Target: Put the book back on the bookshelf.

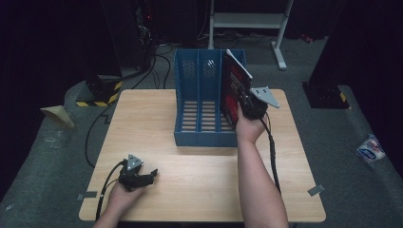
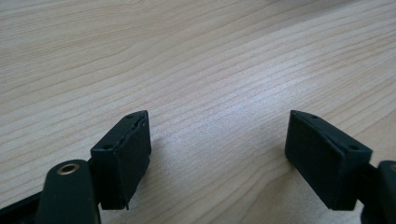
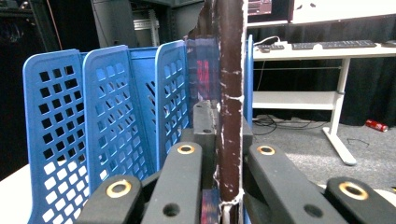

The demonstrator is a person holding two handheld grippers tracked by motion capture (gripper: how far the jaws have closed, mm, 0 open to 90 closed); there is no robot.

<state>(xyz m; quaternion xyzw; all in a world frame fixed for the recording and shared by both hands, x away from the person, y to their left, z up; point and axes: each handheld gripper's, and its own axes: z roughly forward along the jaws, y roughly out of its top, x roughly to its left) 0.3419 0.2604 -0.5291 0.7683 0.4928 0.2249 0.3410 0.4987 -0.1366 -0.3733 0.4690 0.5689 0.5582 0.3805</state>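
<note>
Here the book stands in the blue file rack's rightmost compartment.

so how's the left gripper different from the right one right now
The left gripper rests low on the wooden table with its jaws wide apart and nothing between them; the right gripper is raised at the blue file rack, jaws shut on the spine of a dark book. The left sits near the table's front edge; the right is at the rack's rightmost slot. Both are black two-jaw tools, each held in a hand.
</note>
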